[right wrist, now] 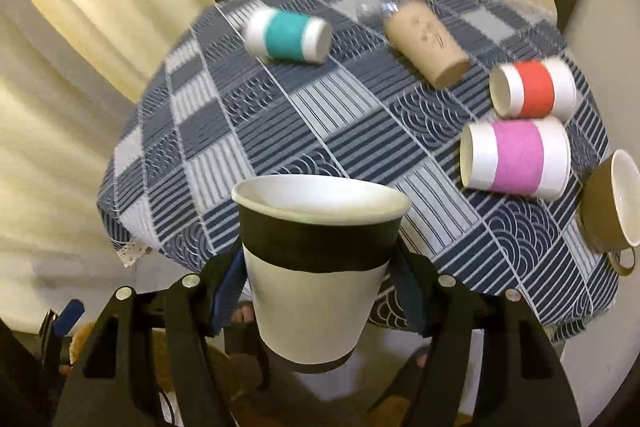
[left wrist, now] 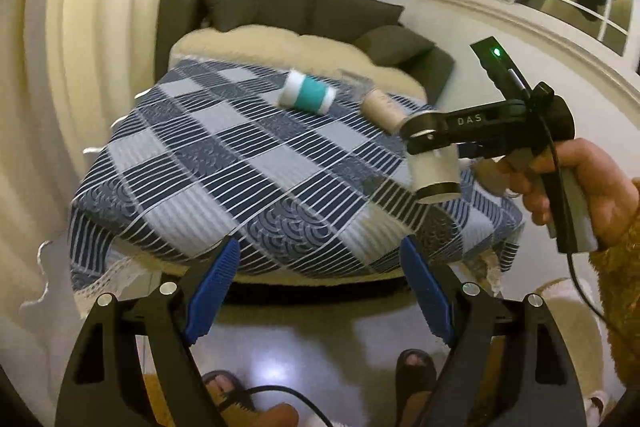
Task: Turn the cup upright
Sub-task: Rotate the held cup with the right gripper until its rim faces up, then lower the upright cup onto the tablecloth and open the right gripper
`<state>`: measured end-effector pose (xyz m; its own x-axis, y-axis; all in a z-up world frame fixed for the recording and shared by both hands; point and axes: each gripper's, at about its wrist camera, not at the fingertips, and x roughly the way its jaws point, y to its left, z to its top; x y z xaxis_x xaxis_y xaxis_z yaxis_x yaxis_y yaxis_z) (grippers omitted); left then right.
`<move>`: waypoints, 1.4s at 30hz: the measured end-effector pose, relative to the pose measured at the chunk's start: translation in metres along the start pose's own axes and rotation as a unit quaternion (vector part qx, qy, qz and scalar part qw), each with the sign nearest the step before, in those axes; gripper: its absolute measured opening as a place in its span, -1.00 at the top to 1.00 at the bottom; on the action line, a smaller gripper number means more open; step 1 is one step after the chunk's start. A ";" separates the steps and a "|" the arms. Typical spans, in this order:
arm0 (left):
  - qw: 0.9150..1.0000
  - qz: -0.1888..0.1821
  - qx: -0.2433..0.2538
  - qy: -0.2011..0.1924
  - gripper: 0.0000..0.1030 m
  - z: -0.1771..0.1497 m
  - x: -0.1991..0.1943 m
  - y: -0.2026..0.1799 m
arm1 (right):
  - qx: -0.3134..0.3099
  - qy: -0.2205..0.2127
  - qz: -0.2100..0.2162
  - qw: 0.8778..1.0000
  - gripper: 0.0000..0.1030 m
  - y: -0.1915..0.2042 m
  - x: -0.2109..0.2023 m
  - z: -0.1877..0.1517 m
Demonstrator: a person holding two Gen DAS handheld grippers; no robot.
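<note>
"DAS" lettering on right hand-held gripper point(left wrist: 434, 163) clamping black-banded cup point(right wrist: 320, 267).

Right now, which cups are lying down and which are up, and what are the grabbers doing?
Black cup: held in the air, mouth up.
Teal cup: on its side.
Tan cup: on its side.
Red cup: on its side.
Pink cup: on its side.
Mug: on its side.
Right gripper: shut on black cup.
Left gripper: open, empty.
</note>
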<state>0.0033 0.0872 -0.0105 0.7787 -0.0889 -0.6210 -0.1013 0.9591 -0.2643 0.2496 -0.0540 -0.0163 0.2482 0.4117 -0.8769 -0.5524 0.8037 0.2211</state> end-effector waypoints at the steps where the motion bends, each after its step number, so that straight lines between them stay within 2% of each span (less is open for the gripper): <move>1: 1.000 -0.005 0.006 -0.002 -0.56 0.001 0.001 -0.003 | -0.009 -0.019 0.004 1.000 -0.27 0.003 -0.005 -0.003; 4: 0.999 -0.023 0.027 -0.014 -0.56 0.005 0.006 -0.013 | -0.035 -0.088 0.009 0.995 -0.27 0.010 -0.020 -0.012; 7: 0.998 -0.037 0.039 -0.021 -0.56 0.009 0.015 -0.018 | -0.053 -0.171 0.019 0.984 -0.27 0.011 -0.031 -0.024; 9: 0.998 -0.046 0.044 -0.023 -0.56 0.013 0.021 -0.021 | -0.056 -0.217 0.005 0.974 -0.27 0.009 -0.032 -0.032; 14: 0.998 -0.060 0.030 -0.016 -0.56 0.016 0.032 -0.018 | -0.060 -0.289 0.012 0.955 -0.28 0.001 -0.023 -0.047; 18: 0.997 -0.068 0.018 -0.032 -0.56 0.016 0.030 -0.015 | -0.072 -0.342 -0.003 0.937 -0.27 0.001 -0.012 -0.062; 21: 0.996 -0.075 0.003 -0.038 -0.56 0.017 0.029 -0.010 | -0.077 -0.360 -0.028 0.929 -0.27 0.004 -0.004 -0.072; 27: 0.996 -0.070 -0.017 -0.050 -0.56 0.020 0.029 -0.001 | -0.098 -0.381 -0.124 0.911 -0.27 0.013 0.025 -0.091; 30: 0.995 -0.069 -0.034 -0.062 -0.56 0.022 0.027 0.006 | -0.102 -0.387 -0.144 0.905 -0.27 0.016 0.035 -0.097; 35: 0.994 -0.073 -0.047 -0.068 -0.56 0.024 0.027 0.010 | -0.091 -0.399 -0.159 0.898 -0.28 0.015 0.043 -0.098; 42: 0.995 -0.071 -0.032 -0.055 -0.56 0.023 0.034 0.002 | -0.073 -0.402 -0.161 0.898 -0.29 0.014 0.051 -0.102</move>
<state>0.0435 0.0919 -0.0152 0.8508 -0.1882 -0.4906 -0.0226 0.9197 -0.3920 0.1731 -0.0659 -0.1018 0.8760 0.3918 -0.2812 -0.4326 0.8961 -0.0993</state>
